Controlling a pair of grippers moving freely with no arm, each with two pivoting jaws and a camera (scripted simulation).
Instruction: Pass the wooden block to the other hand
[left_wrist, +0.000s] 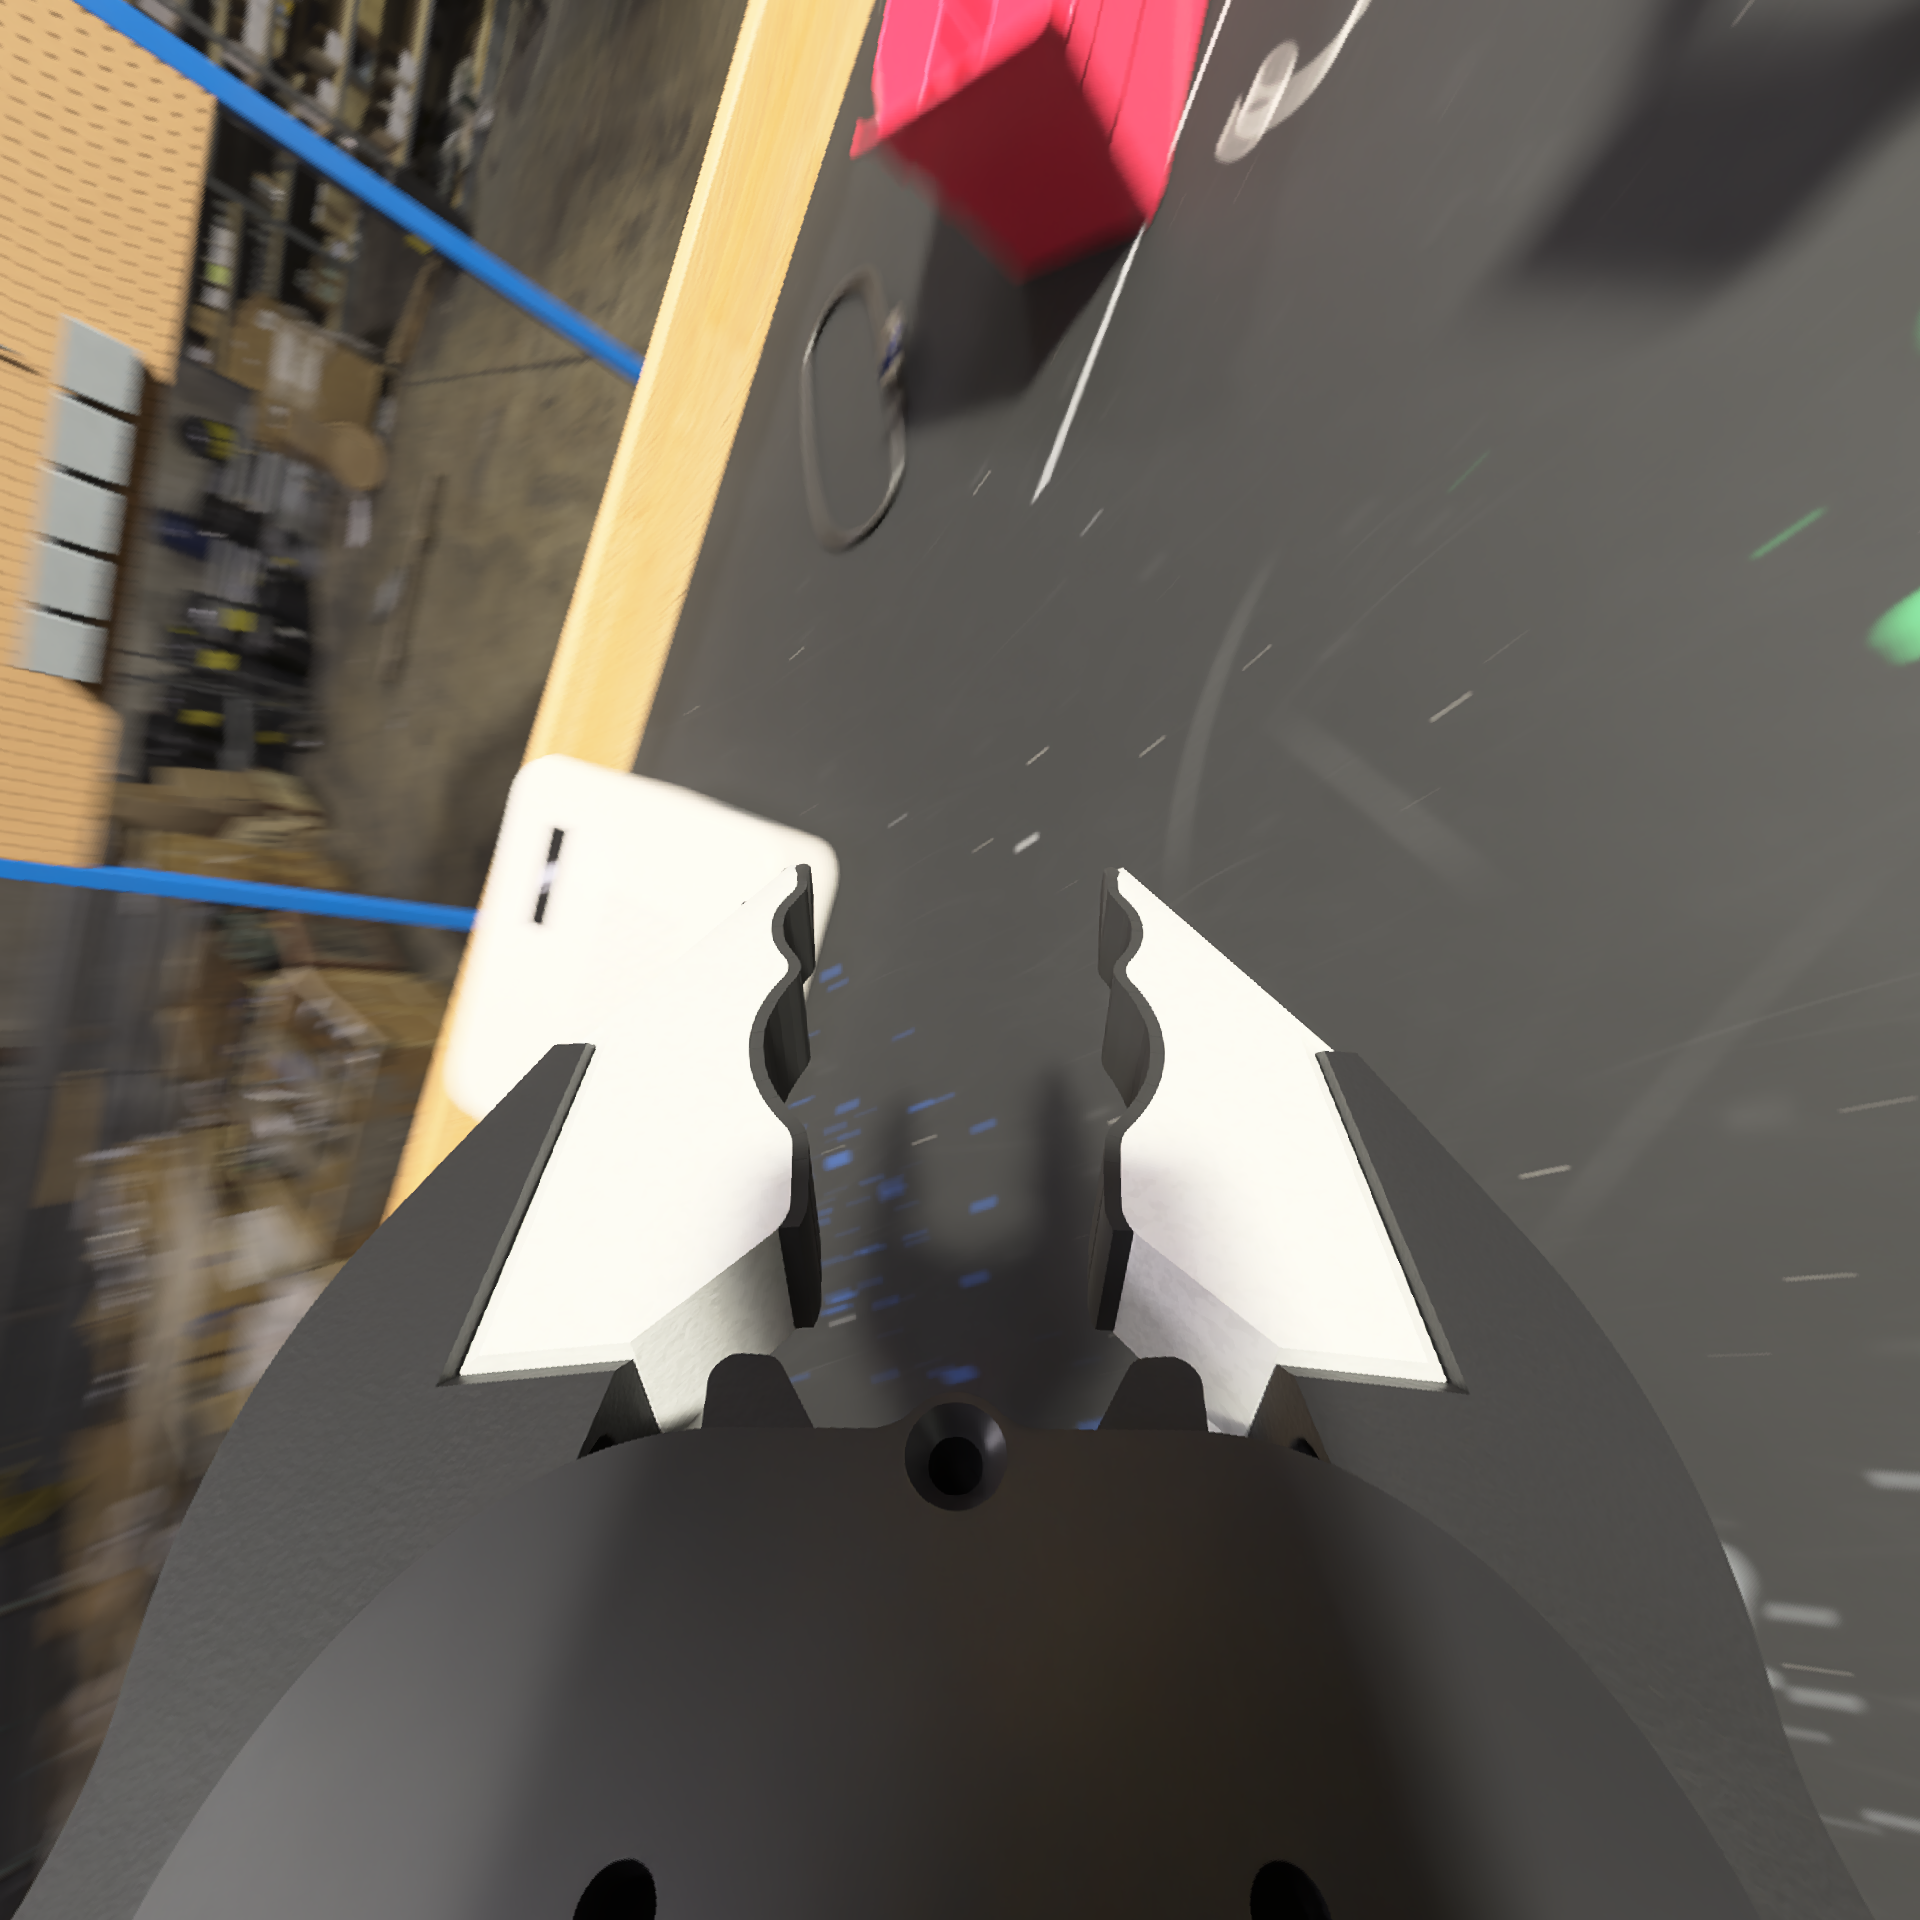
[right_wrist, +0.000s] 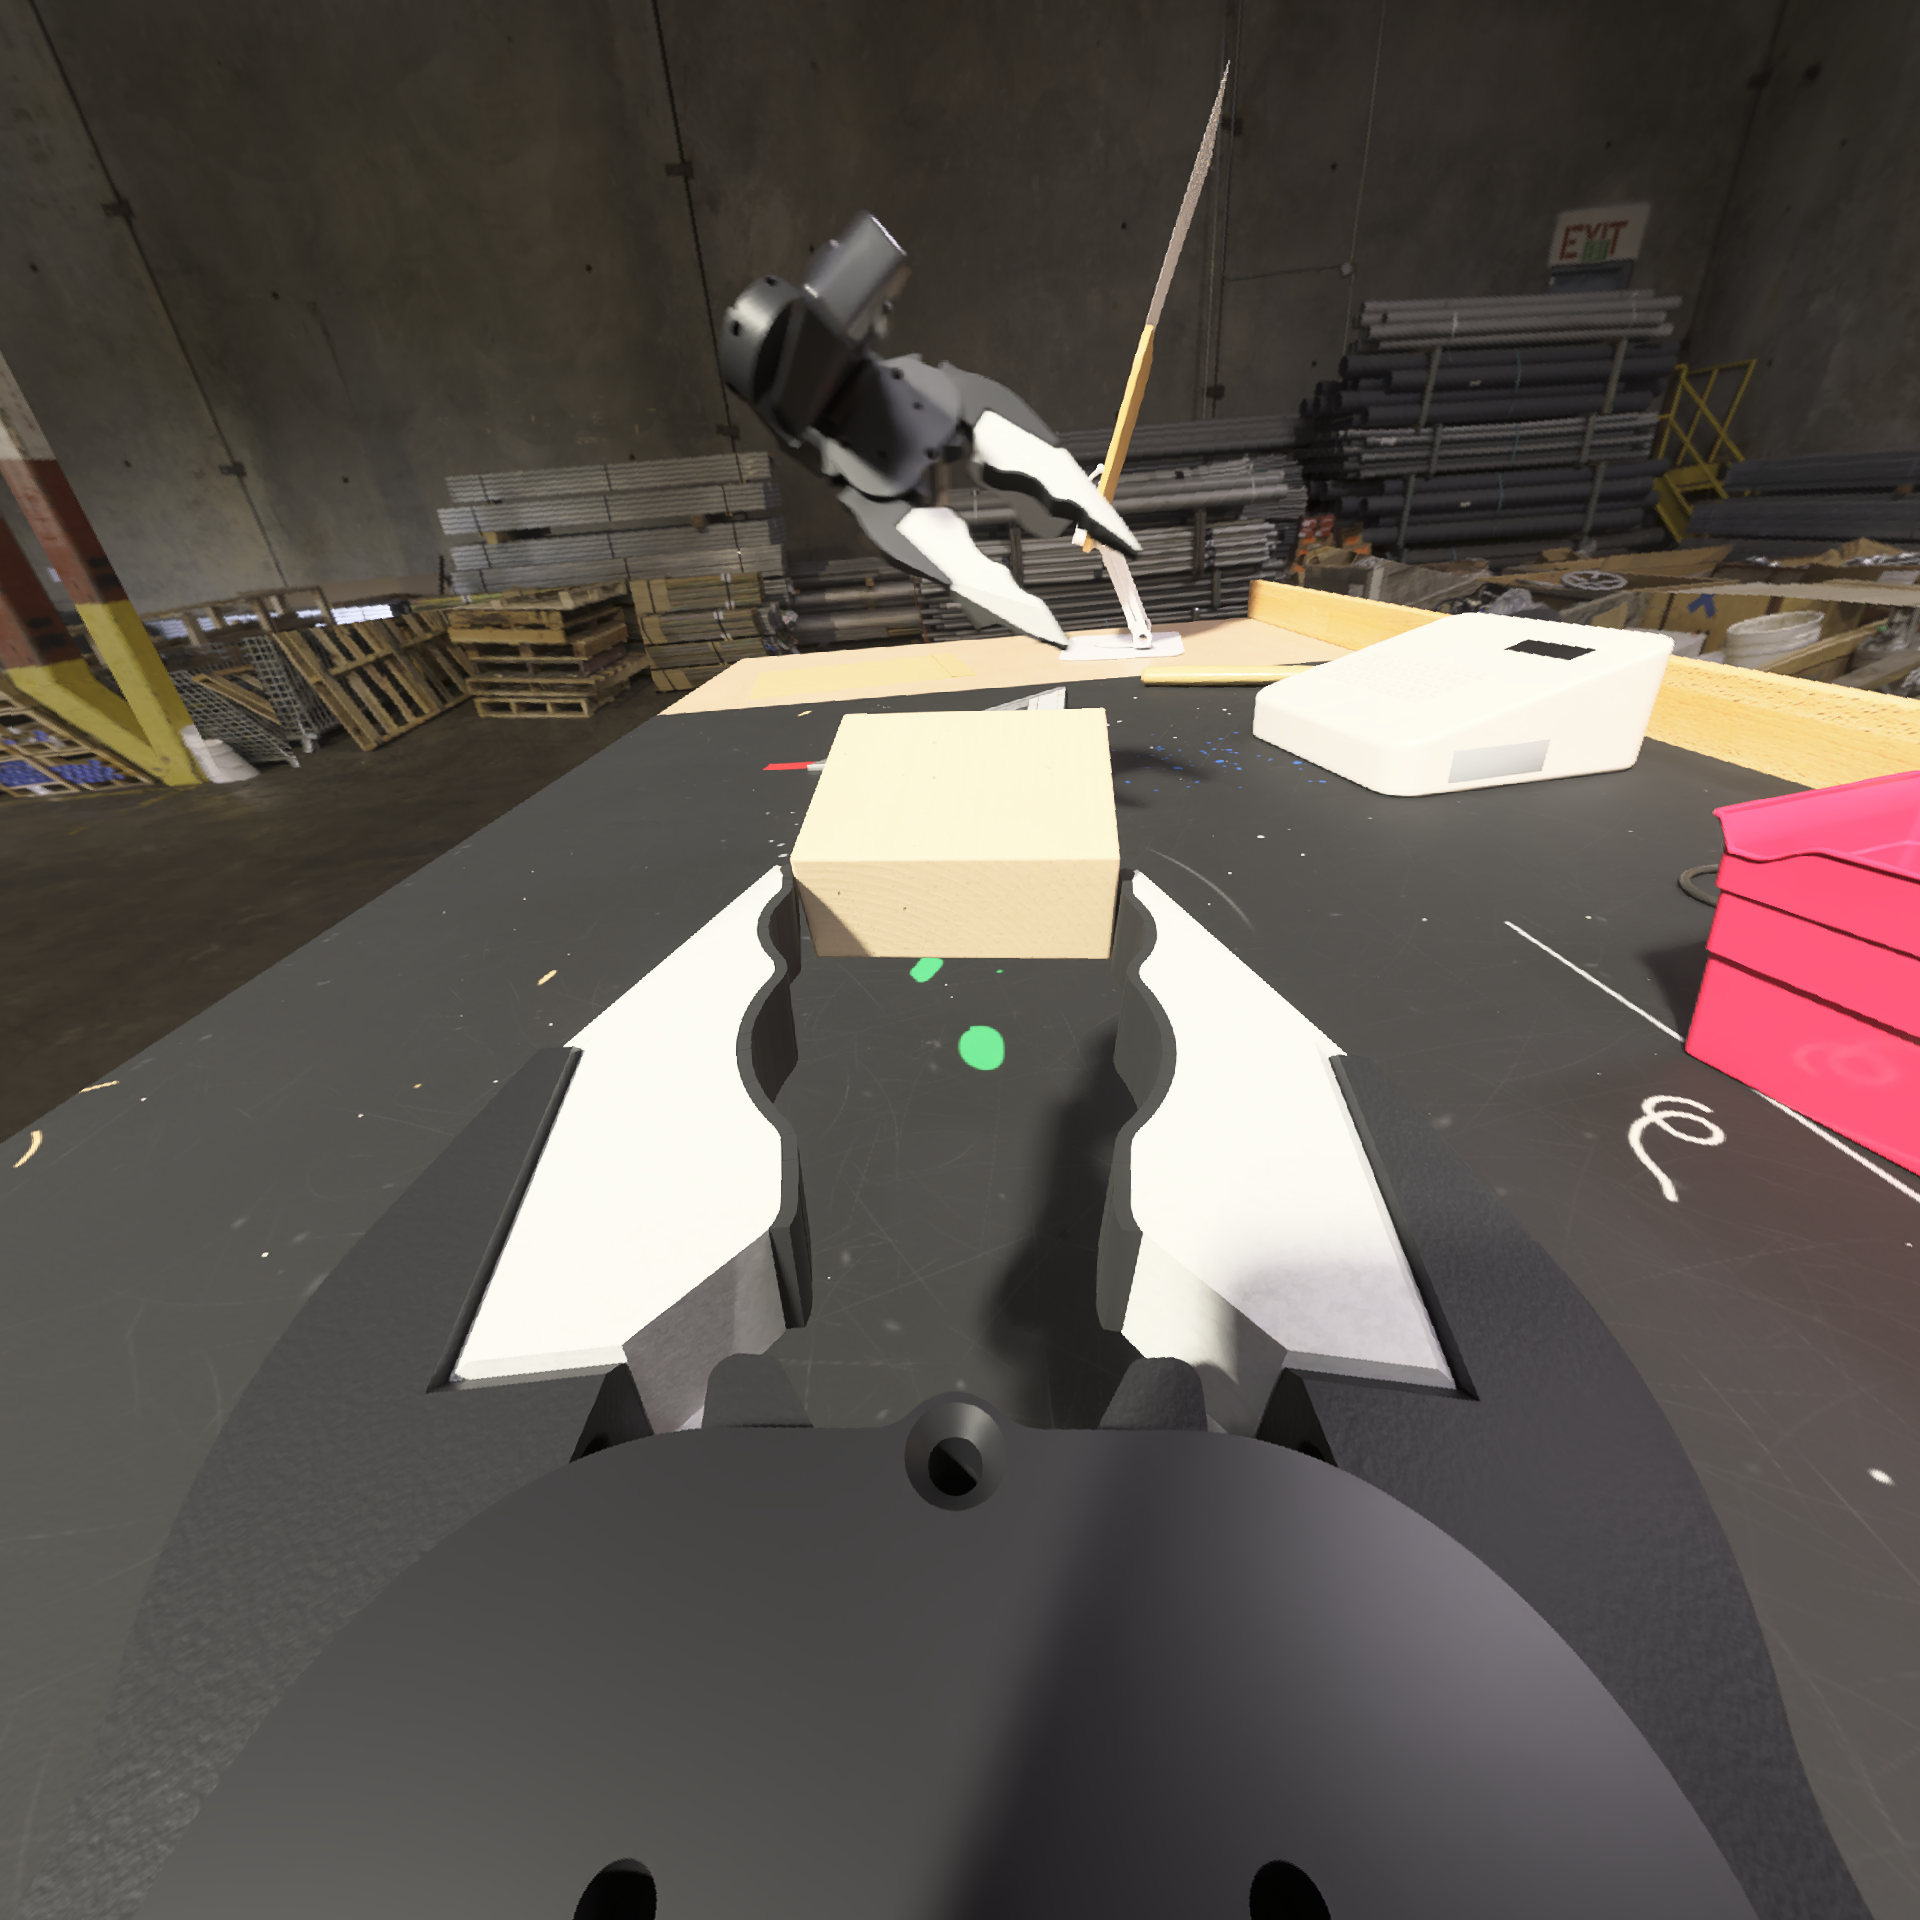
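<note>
The wooden block (right_wrist: 956, 831) is a pale cube. My right gripper (right_wrist: 956, 883) is shut on it, with the fingertips pressed on its left and right sides, and holds it a little above the black mat (right_wrist: 364, 1039). My left gripper (right_wrist: 1089, 587) hangs in the air beyond the block, tilted down to the right, open and empty. In the blurred left wrist view the left gripper (left_wrist: 954, 883) is open over the mat with nothing between its fingers. The block is not in that view.
A white wedge-shaped box (right_wrist: 1455, 707) lies at the far right, also in the left wrist view (left_wrist: 623, 914). Stacked pink trays (right_wrist: 1818, 935) stand at the right edge (left_wrist: 1029, 135). A saw (right_wrist: 1138, 395) stands upright at the back. A wooden rail (right_wrist: 1766, 717) borders the mat.
</note>
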